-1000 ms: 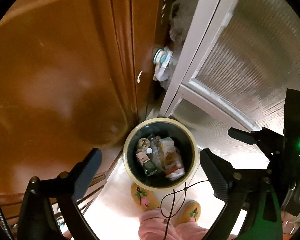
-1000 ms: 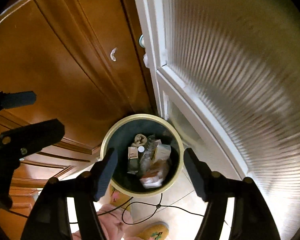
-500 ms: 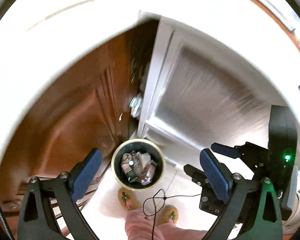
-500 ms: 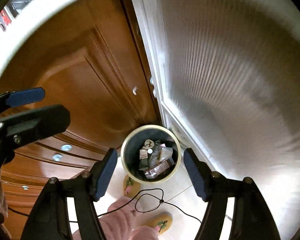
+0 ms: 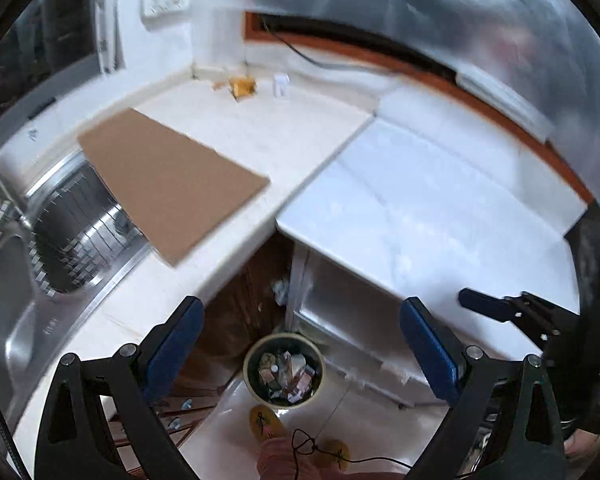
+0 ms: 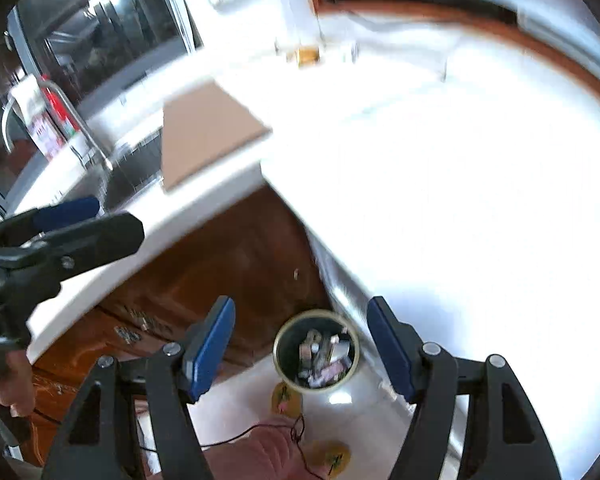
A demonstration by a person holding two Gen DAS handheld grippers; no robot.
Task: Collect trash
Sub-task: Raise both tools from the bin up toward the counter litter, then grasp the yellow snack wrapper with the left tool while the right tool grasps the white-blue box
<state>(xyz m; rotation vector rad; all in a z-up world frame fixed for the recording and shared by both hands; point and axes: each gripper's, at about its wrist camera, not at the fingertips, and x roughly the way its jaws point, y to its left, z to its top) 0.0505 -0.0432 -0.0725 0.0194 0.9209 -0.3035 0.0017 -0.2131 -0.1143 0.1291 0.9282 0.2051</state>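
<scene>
A round bin (image 5: 284, 369) with a pale rim stands on the floor far below, filled with crumpled wrappers and small boxes; the right wrist view shows the bin (image 6: 316, 349) too. My left gripper (image 5: 302, 350) hangs high above it, open and empty. My right gripper (image 6: 300, 347) is likewise open with nothing between its blue pads. On the white counter at the back lie a yellow wrapper (image 5: 241, 87) and a small white item (image 5: 280, 85). The left gripper (image 6: 65, 222) also shows at the left edge of the right wrist view.
A brown cardboard sheet (image 5: 167, 178) lies on the white counter (image 5: 300, 128) and overhangs a steel sink (image 5: 59, 248). A white appliance top (image 5: 440, 208) sits to the right. Wooden cabinet doors (image 6: 219, 272) lie below. A person's yellow slippers (image 5: 264, 421) stand by the bin.
Both grippers have risen far above the bin, which now looks small. The counter, sink and cardboard have come into view. Both jaws stay as wide as before.
</scene>
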